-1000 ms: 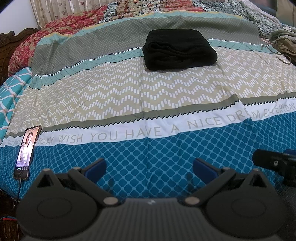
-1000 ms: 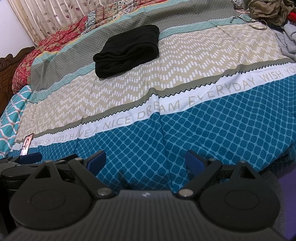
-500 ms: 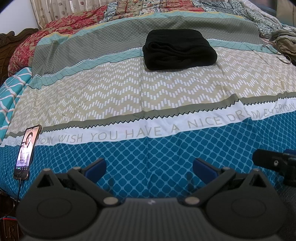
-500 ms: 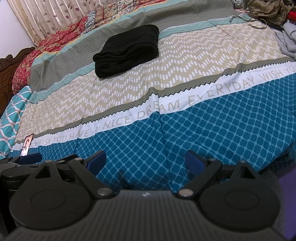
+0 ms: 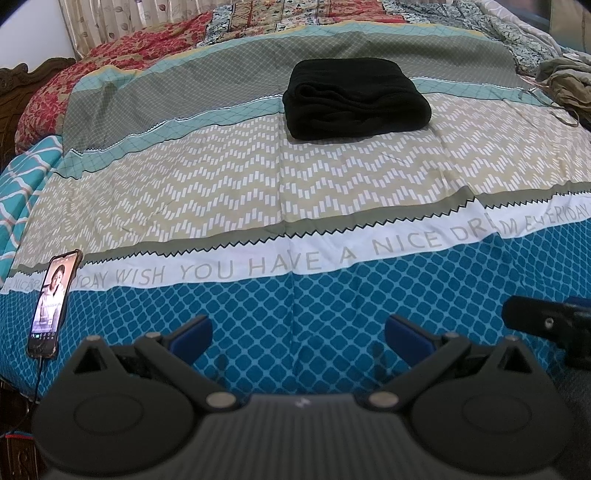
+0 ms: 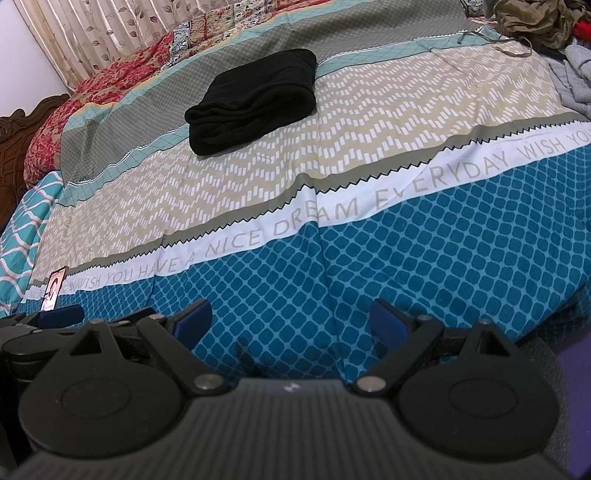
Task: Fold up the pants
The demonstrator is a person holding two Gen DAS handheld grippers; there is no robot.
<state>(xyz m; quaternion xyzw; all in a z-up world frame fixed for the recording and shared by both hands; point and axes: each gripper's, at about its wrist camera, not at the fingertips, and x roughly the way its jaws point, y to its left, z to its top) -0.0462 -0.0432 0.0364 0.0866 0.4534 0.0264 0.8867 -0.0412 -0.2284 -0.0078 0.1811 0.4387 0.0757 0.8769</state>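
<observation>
Black pants lie folded in a thick rectangular bundle on the far part of the bed; they also show in the right wrist view. My left gripper is open and empty at the near edge of the bed, far from the pants. My right gripper is open and empty, also at the near edge. The right gripper shows at the right edge of the left wrist view, and the left gripper at the left edge of the right wrist view.
The patterned bedspread covers the bed. A phone with a lit screen and a cable lies at the near left edge. Loose clothes are piled at the far right. A wooden headboard stands at the left.
</observation>
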